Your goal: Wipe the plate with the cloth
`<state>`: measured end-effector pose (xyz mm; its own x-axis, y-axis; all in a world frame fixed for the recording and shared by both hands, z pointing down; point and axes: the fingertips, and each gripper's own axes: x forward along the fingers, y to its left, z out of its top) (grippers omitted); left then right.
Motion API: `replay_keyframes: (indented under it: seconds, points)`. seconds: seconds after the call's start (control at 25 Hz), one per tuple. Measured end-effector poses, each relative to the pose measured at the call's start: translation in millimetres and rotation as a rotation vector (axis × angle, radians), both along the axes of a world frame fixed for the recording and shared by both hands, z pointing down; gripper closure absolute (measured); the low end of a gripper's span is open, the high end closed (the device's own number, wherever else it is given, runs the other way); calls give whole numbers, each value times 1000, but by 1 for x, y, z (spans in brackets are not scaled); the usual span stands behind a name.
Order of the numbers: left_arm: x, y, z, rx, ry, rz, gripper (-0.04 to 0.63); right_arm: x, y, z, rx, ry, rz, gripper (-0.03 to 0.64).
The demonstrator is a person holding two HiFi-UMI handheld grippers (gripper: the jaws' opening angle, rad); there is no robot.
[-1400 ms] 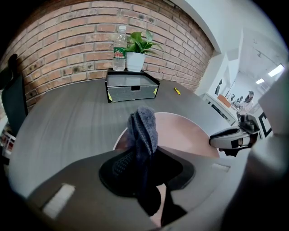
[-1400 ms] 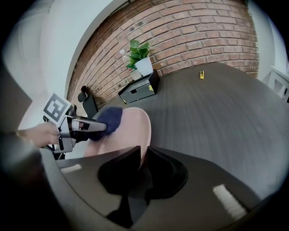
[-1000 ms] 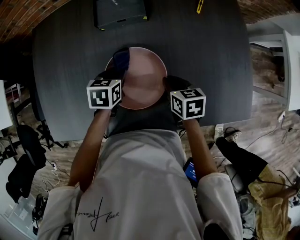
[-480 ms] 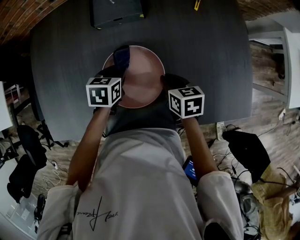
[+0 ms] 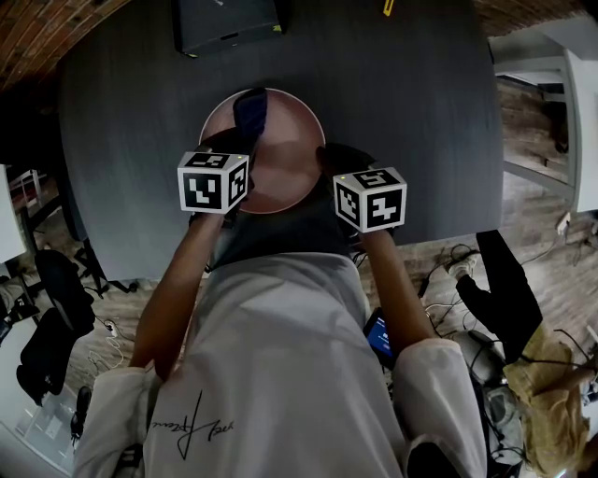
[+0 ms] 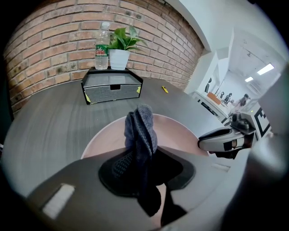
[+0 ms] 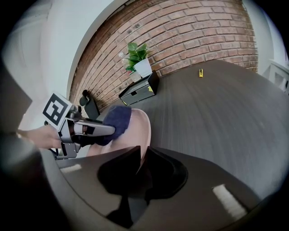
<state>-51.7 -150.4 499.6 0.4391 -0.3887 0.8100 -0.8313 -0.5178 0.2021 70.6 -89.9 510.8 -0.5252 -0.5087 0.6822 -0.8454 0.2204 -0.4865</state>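
Observation:
A round pink plate [image 5: 280,173] lies on the dark table. My left gripper [image 5: 241,140] is shut on a folded dark blue cloth [image 5: 251,111], which rests on the plate's far left part. In the left gripper view the cloth [image 6: 141,131] stands up between the jaws of this gripper [image 6: 143,173], over the plate [image 6: 180,135]. My right gripper [image 5: 329,161] is shut on the plate's right rim. In the right gripper view the jaws of that gripper [image 7: 141,167] pinch the plate [image 7: 139,124] edge, and the cloth [image 7: 115,121] and left gripper [image 7: 86,128] show beyond.
A black box [image 5: 227,23] stands at the table's far side, with a potted plant [image 6: 119,49] and a water bottle [image 6: 102,40] on it. A small yellow item [image 5: 387,7] lies far right. The table's near edge runs under my hands.
My left gripper has shifted the cloth slightly right, toward the plate's middle. The right gripper has stayed on the rim.

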Motion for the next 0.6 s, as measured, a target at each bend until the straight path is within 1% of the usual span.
replay_keyframes:
  seconds: [0.32, 0.6]
  points:
    - [1, 8, 0, -9, 7, 34, 477, -11, 4, -2, 4, -2, 6, 565]
    - [18, 2, 6, -14, -5, 74, 477, -2, 1, 1, 1, -14, 13, 565]
